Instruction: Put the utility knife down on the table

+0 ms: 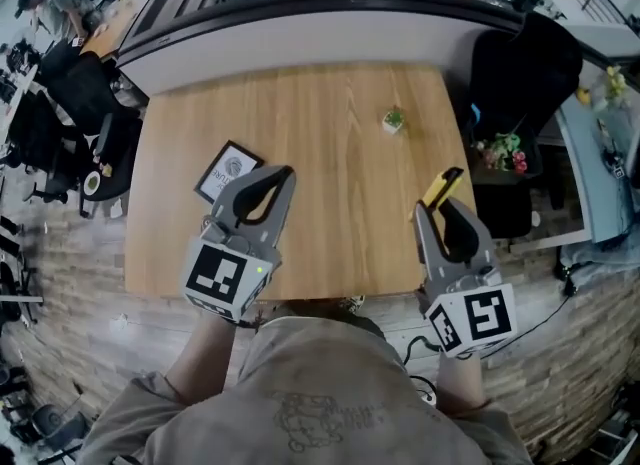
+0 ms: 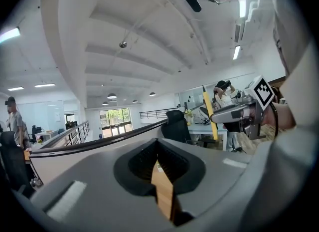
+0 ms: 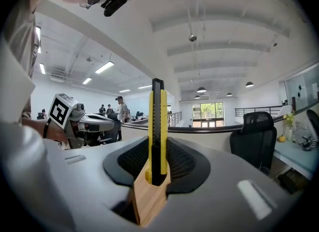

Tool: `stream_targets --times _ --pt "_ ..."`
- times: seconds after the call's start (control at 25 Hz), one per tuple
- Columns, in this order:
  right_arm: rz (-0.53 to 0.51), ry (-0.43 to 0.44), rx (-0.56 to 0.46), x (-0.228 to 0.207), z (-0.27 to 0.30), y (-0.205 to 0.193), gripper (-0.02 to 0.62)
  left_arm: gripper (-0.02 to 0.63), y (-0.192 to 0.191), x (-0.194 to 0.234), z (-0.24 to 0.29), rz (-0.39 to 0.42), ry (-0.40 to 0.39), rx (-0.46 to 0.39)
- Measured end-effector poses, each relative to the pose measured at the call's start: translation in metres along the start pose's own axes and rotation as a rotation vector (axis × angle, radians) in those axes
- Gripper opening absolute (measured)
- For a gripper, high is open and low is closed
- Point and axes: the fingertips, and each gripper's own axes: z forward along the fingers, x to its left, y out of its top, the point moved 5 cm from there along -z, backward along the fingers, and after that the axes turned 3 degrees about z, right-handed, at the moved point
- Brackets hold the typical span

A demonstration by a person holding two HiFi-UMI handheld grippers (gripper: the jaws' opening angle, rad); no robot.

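Note:
A yellow and black utility knife (image 3: 157, 126) stands upright between the jaws of my right gripper (image 3: 157, 168), which is shut on it. In the head view the utility knife (image 1: 441, 187) sticks out beyond my right gripper (image 1: 437, 209) over the right front part of the wooden table (image 1: 330, 153). My left gripper (image 1: 281, 175) hangs over the table's left front with its jaws closed and nothing between them. From the left gripper view, the left gripper (image 2: 160, 168) is shut and the knife (image 2: 210, 114) shows at the right, held by the other gripper.
A black-framed card (image 1: 227, 172) lies on the table just beyond my left gripper. A small green and white object (image 1: 393, 121) sits near the far right of the table. A black office chair (image 1: 520, 83) stands to the right of the table.

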Motion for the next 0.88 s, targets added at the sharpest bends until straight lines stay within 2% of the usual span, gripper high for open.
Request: stream_targets --times 0.48,0.68,0.88 --pt "0.018 0.028 0.073 0.039 0.041 -0.01 0.12 -0.001 -0.026 0.05 -0.028 -0.027 0.021 0.019" --pt "-0.025 0.026 0.142 0.034 0.079 -0.018 0.12 0.0 -0.049 0.07 -0.017 -0.048 0.009 0.064" --pt "-0.008 0.058 0.246 0.024 0.133 -0.043 0.12 0.0 -0.082 0.086 0.007 -0.076 -0.002 0.124"
